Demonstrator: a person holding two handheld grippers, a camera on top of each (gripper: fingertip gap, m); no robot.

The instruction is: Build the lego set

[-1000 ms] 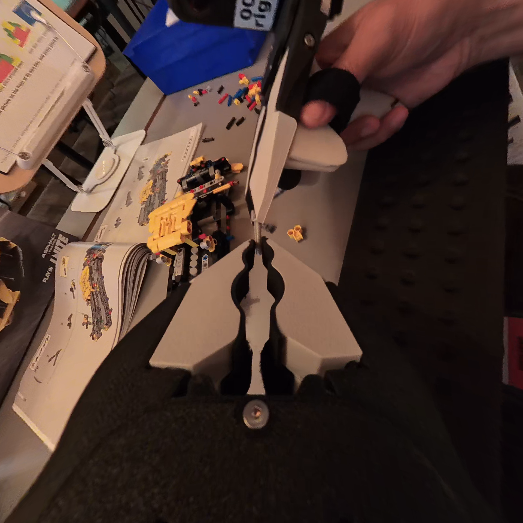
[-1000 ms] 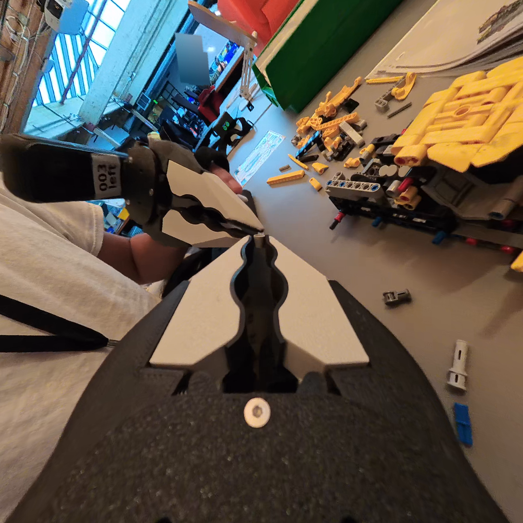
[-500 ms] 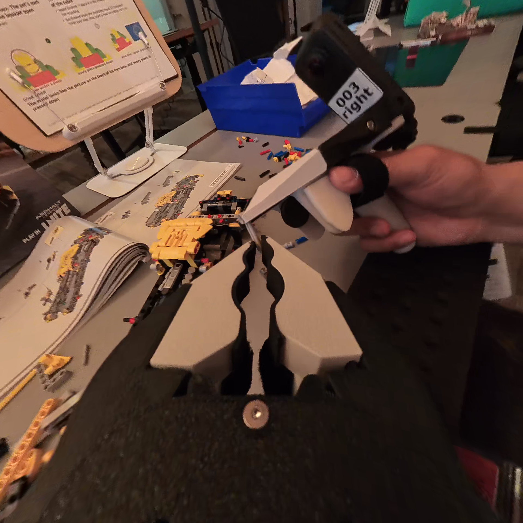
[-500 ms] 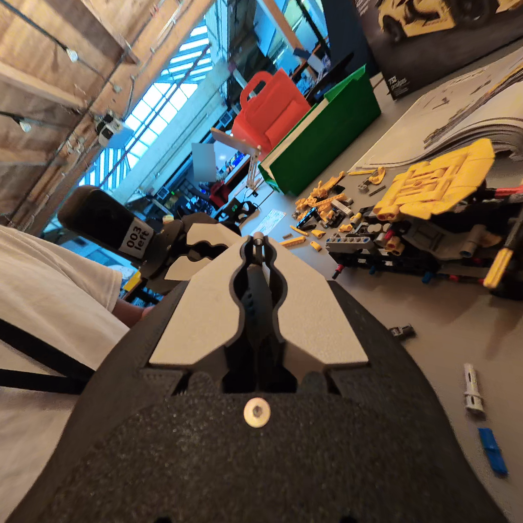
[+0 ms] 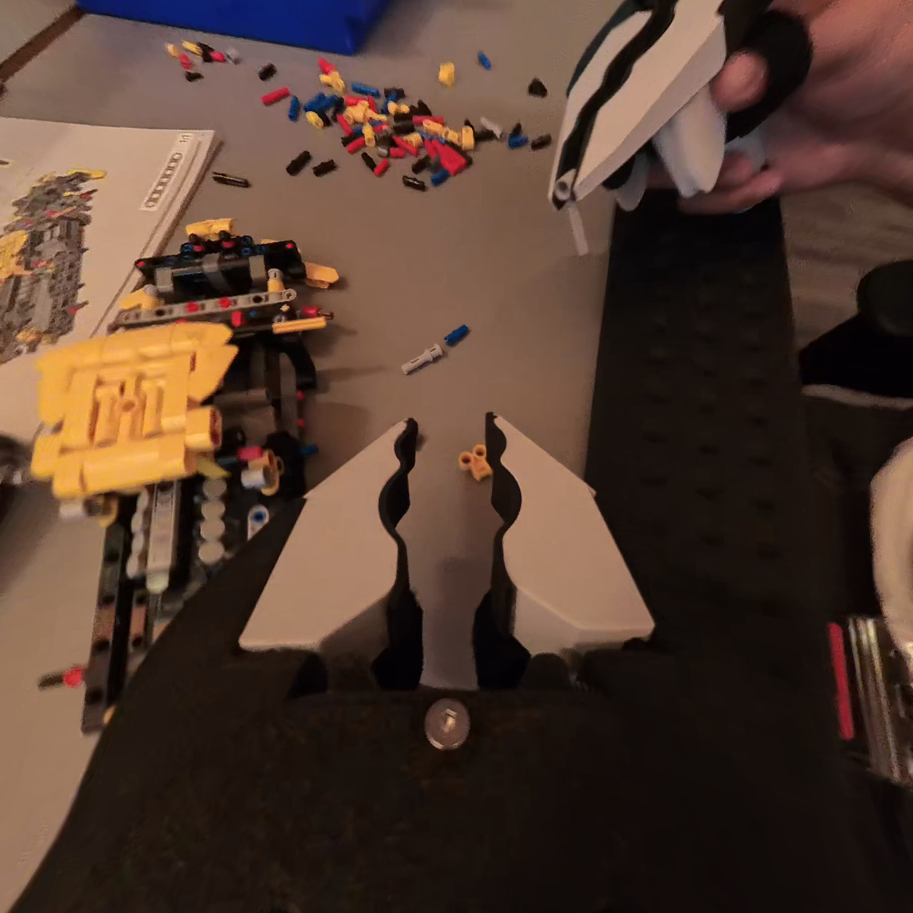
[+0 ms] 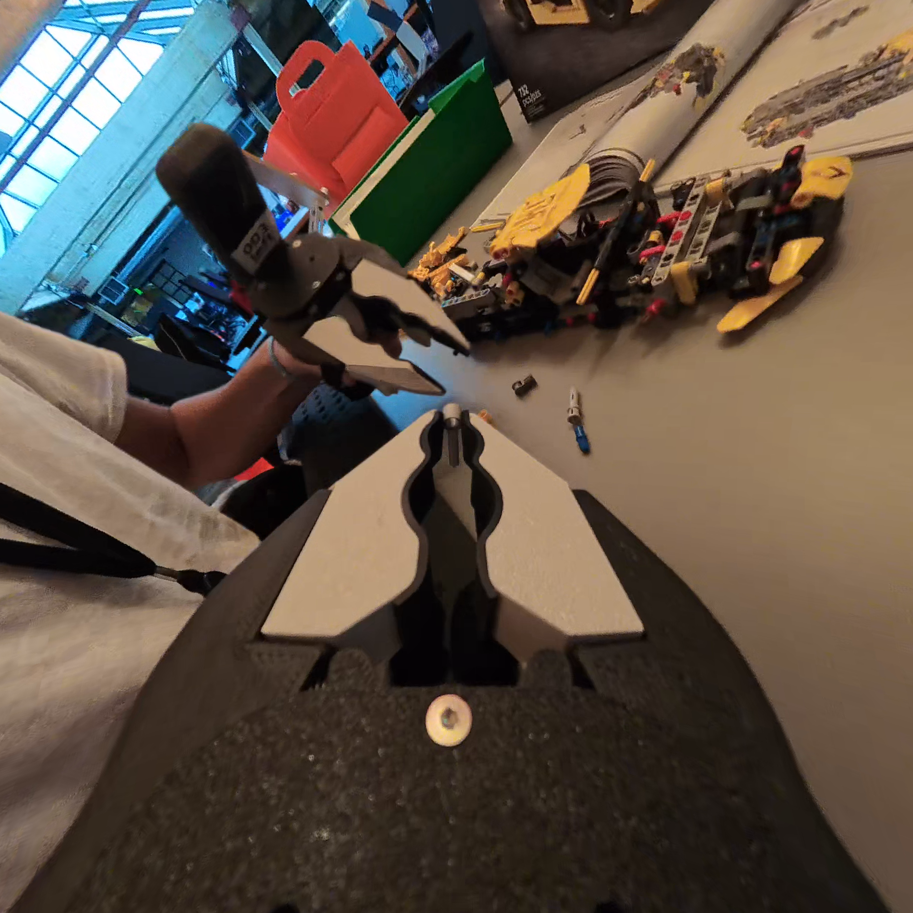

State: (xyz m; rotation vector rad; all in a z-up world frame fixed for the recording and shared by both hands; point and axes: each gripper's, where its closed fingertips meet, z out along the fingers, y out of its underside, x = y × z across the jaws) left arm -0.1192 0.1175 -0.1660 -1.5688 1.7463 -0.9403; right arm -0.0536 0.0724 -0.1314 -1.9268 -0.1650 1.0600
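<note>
In the left wrist view my left gripper (image 5: pixel 449 424) is open and empty, low over the grey table. A small yellow connector (image 5: pixel 474 462) lies on the table between its fingers. My right gripper (image 6: pixel 452 417) is shut on a thin grey axle (image 6: pixel 452 435) that sticks out of its tips. It also shows at the upper right of the left wrist view (image 5: pixel 563 190), with the axle (image 5: pixel 577 232) pointing down. The half-built yellow and black car (image 5: pixel 173 395) lies left of the left gripper, and also shows in the right wrist view (image 6: pixel 667 247). The left gripper (image 6: pixel 437 363) appears there too, open.
A pile of small coloured pins (image 5: pixel 395 133) lies in front of a blue bin (image 5: pixel 247 20). A grey pin (image 5: pixel 422 358) and a blue pin (image 5: pixel 454 335) lie loose. An instruction sheet (image 5: pixel 74 222), a black perforated mat (image 5: pixel 691 395), a green bin (image 6: pixel 430 168), a red bag (image 6: pixel 336 128). My hands' fingertips stand some 9 cm from each other.
The two grippers met at the grey axle a second ago. The left gripper has since opened and drawn away, and the right gripper keeps the axle.
</note>
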